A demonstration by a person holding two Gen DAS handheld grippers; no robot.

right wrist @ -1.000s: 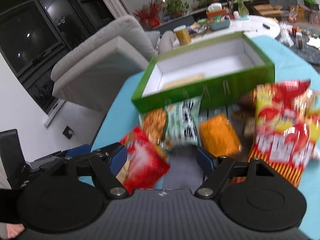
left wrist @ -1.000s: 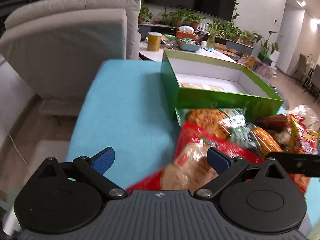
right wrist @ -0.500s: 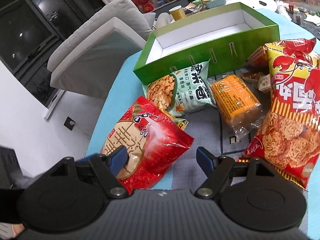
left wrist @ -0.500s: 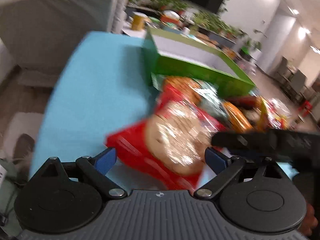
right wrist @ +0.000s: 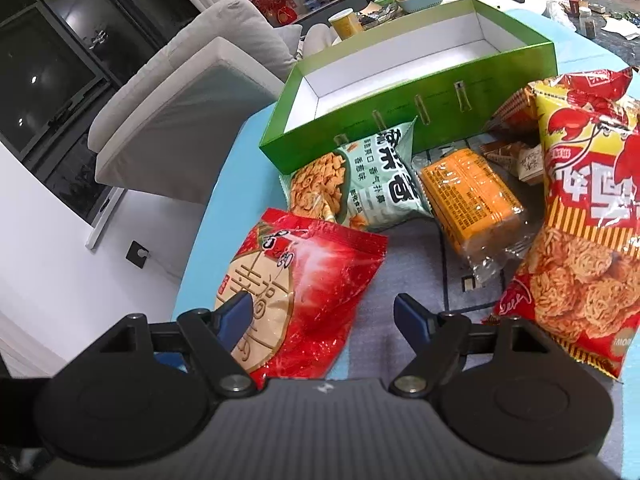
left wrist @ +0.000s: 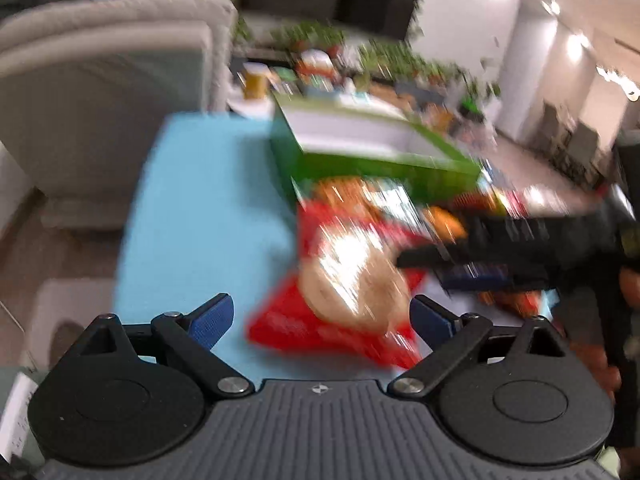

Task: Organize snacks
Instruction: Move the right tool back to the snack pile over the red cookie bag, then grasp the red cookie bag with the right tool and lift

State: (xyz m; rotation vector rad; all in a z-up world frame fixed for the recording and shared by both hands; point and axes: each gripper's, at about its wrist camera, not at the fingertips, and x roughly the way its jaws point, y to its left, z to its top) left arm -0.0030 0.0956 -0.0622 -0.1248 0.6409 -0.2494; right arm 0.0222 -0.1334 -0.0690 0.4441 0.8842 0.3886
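The right claw stood spread, its jaws having just been opening a little. The red cracker bag lay flat on the tabletop under it: the left blue pad sat over the printed cracker on the bag's face, while the right pad hung over the grey mat past the bag's edge; whether the left pad touched the bag could not be told.

The left claw was spread wide too, its jaws having just been closing slightly. In its blurred view the same red bag lay on the tabletop ahead of and between the pads, neither pad pressing it, and the right claw reached in from the right.

Beyond the red bag lay a pale green snack bag, its top edge against the front wall of the open green box. Beside it sat an orange packet in clear wrap, and to the right a large red-and-yellow noodle-snack bag. A grey sofa stood beyond the tabletop.
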